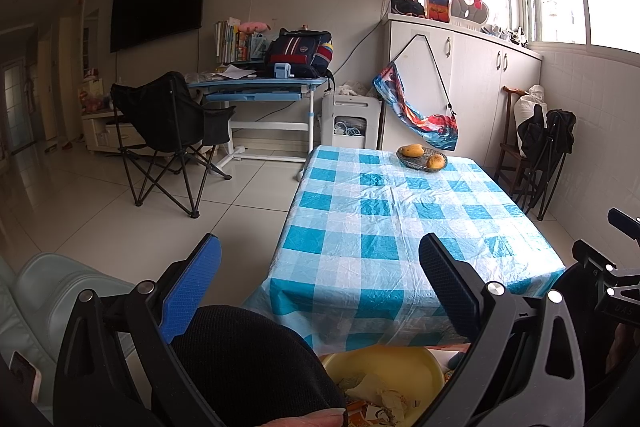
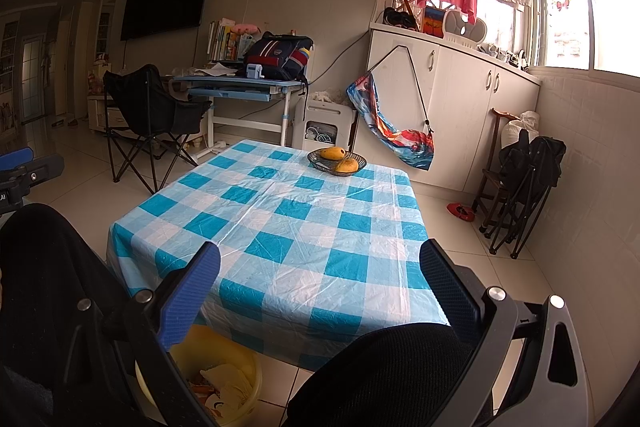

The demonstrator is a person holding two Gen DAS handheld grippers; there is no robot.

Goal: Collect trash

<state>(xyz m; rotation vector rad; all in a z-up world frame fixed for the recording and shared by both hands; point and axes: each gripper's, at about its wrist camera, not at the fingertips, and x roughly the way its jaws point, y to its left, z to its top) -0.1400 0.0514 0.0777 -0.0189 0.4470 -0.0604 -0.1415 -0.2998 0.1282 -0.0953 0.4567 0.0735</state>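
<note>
A yellow basin (image 1: 404,367) (image 2: 240,359) sits on the floor under the near edge of the table, holding crumpled paper and wrappers (image 1: 380,395) (image 2: 228,387). The table (image 1: 400,227) (image 2: 280,227) wears a blue and white checked cloth and carries only a wire basket of mangoes (image 1: 422,157) (image 2: 337,159) at its far end. My left gripper (image 1: 320,279) stands open above the basin and a person's dark-clad knee (image 1: 248,359). My right gripper (image 2: 320,279) is open too, hovering over the table's near edge with nothing between its fingers.
A black folding chair (image 1: 168,135) stands left of the table, a blue desk (image 1: 260,87) behind it. White cabinets (image 1: 472,87) line the right wall, with folded chairs (image 2: 520,179) and a red object (image 2: 460,209) on the floor. A pale seat (image 1: 44,299) holds a phone (image 1: 26,375).
</note>
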